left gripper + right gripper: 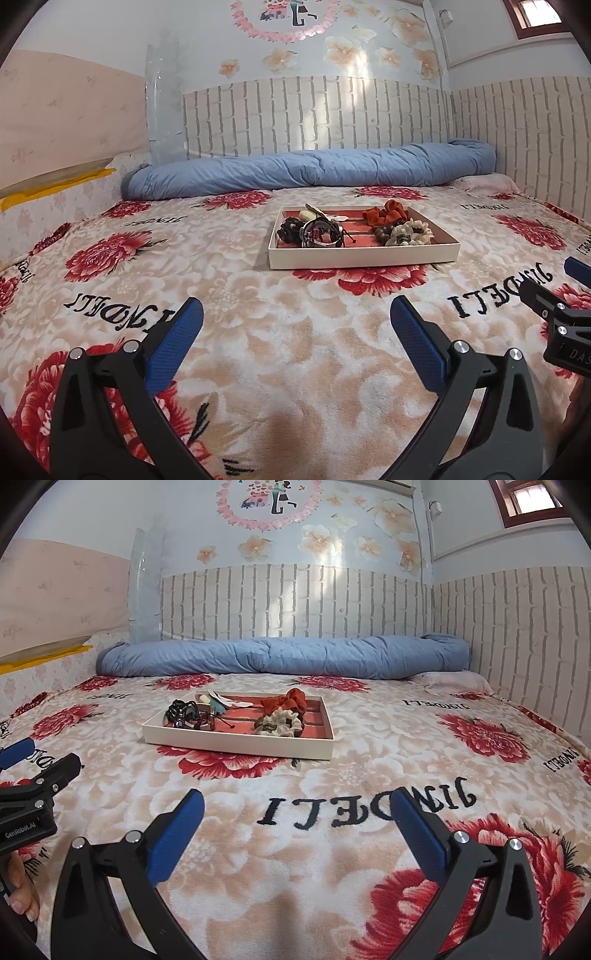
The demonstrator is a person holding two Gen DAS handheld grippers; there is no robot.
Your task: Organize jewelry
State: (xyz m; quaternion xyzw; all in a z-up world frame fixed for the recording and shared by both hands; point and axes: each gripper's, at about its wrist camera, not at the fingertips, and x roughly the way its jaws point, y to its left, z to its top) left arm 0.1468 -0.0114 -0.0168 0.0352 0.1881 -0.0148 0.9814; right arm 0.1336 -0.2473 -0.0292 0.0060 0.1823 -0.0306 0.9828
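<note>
A shallow cream tray (364,256) (236,746) with a red lining lies on the flowered bedspread. In it lie a red scrunchie (384,213) (284,700), a cream scrunchie (412,233) (280,722), a brown bead bracelet (382,233), a black hair claw (290,228) (181,709) and a heap of metal pieces (321,233). My left gripper (295,317) stands open, well short of the tray, nothing between its blue pads. My right gripper (297,806) is open too, also short of the tray and empty.
A rolled blue quilt (310,168) (284,655) lies along the brick-pattern wall behind the tray. The other gripper shows at the right edge (565,317) of the left wrist view and at the left edge (33,790) of the right wrist view. A hand (22,890) holds it.
</note>
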